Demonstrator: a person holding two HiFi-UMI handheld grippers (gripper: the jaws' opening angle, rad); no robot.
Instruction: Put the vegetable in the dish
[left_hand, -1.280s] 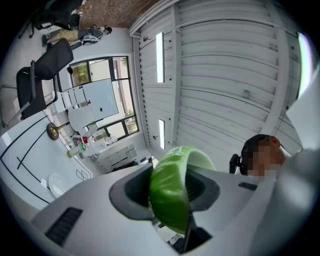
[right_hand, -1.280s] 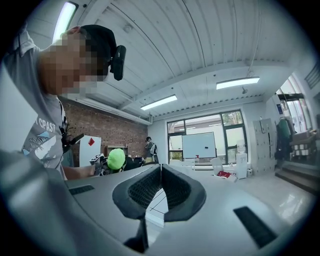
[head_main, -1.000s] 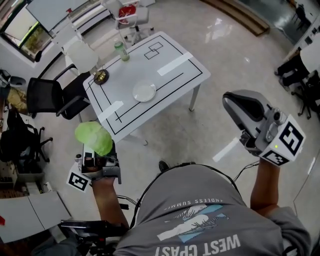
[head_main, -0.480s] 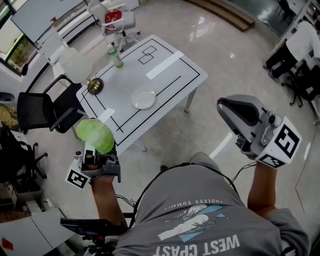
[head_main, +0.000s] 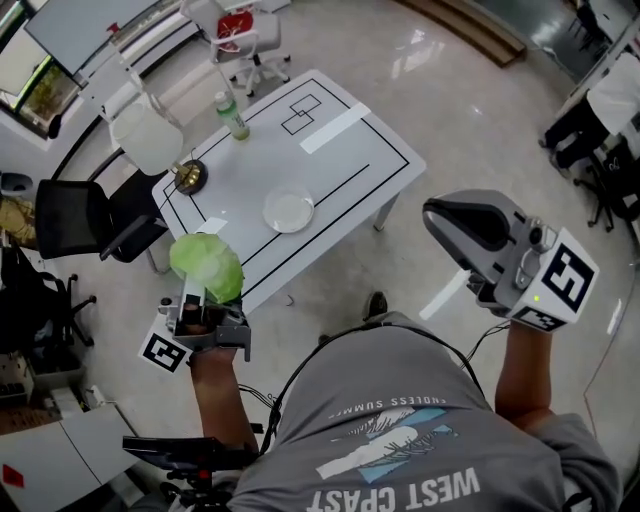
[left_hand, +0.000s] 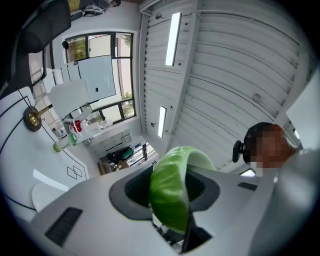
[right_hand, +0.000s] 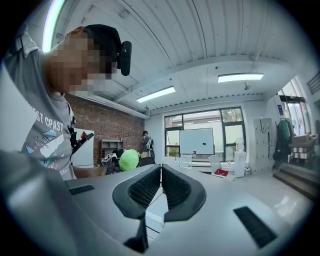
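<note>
Your left gripper (head_main: 203, 300) clamps the green vegetable (head_main: 206, 265) at lower left, well apart from the dish (head_main: 289, 210) on the table (head_main: 345, 160) above centre, your right gripper (head_main: 445, 218) is closed on nothing, so carrying over and placing remain.

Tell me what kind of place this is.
Likely an open office or lab workspace: a white table marked with black lines and tape, a black office chair beside it on a polished floor, and a whiteboard in the right gripper view.
</note>
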